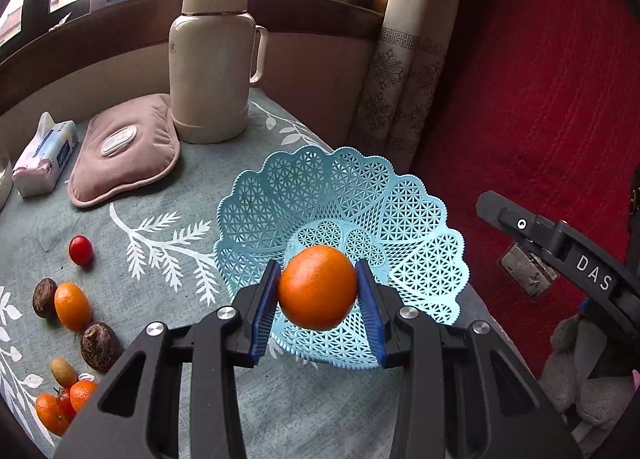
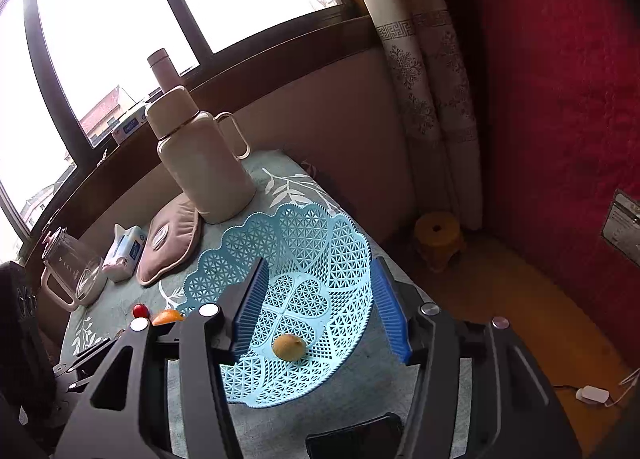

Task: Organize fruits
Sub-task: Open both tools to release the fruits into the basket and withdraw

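Note:
My left gripper is shut on an orange and holds it above the near side of a light blue lattice basket. My right gripper is open and empty above the same basket, which holds one small yellow-brown fruit. Loose fruit lies on the tablecloth at the left of the left wrist view: a cherry tomato, a small orange, two dark brown fruits, and several more at the bottom left. The right gripper's body shows in the left wrist view.
A cream thermos stands behind the basket. A pink heat pad and a tissue pack lie left of it. A glass jug stands at the far left. The table edge runs just right of the basket, with a yellow stool on the floor.

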### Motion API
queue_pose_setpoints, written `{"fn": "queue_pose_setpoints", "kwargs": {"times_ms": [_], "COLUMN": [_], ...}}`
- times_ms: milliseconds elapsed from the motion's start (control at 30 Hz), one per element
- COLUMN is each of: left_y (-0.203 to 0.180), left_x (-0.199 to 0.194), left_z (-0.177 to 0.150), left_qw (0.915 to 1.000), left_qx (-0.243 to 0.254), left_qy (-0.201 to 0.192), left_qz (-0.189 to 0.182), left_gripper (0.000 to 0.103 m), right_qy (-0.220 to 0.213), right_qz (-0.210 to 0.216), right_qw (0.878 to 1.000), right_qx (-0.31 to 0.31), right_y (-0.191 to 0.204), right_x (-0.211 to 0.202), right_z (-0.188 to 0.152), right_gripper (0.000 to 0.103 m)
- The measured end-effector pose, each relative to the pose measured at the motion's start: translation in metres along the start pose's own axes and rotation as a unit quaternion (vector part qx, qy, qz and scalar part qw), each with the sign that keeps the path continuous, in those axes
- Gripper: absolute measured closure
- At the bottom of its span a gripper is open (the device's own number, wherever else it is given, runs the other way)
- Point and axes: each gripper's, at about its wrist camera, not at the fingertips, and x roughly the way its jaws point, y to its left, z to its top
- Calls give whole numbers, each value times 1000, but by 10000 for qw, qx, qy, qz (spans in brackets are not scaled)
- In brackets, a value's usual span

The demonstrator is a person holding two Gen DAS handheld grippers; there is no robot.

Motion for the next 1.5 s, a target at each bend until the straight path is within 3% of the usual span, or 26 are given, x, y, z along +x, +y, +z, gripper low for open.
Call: {"fn": "queue_pose_setpoints", "kwargs": {"times_ms": [100, 133, 167, 233, 333, 567, 700, 1033, 1500], "left_y": [-2, -1, -1, 3, 10, 24, 28, 41, 85], "left_x": [10, 11, 11, 7, -3, -19, -30, -58, -125], "left_z": [-1, -2, -2, -2, -2, -5, -6, -10, -15], "left_qw": [10000, 10000, 10000, 9998, 9992, 9971, 9954, 9913, 9722], "left_qx": [-6, -21, -43, -105, -201, -373, -418, -560, -971], "left_qy": [89, 89, 58, -147, -346, -595, -731, -929, -1473], "left_qz": [-7, -11, -20, -27, -30, 304, 463, 743, 1541], "left_gripper": [64, 59, 43, 20, 18, 10, 9, 7, 7], "right_qy": [-11, -14, -11, -13, -38, -61, -119, -199, -208], "right_qz": [4, 5, 8, 1, -26, 12, 48, 192, 632], "right_qw": [10000, 10000, 10000, 10000, 9999, 9999, 9998, 9996, 9974], "right_qx": [36, 41, 44, 74, 123, 110, 120, 100, -272], "right_y": [-2, -2, -2, -2, -2, 1, 2, 8, 42], "right_x": [-1, -1, -1, -1, -1, -2, -5, -14, -27], "right_z": [1, 2, 2, 2, 1, 1, 1, 1, -11], "right_gripper": [42, 42, 42, 40, 35, 33, 28, 28, 28]}}
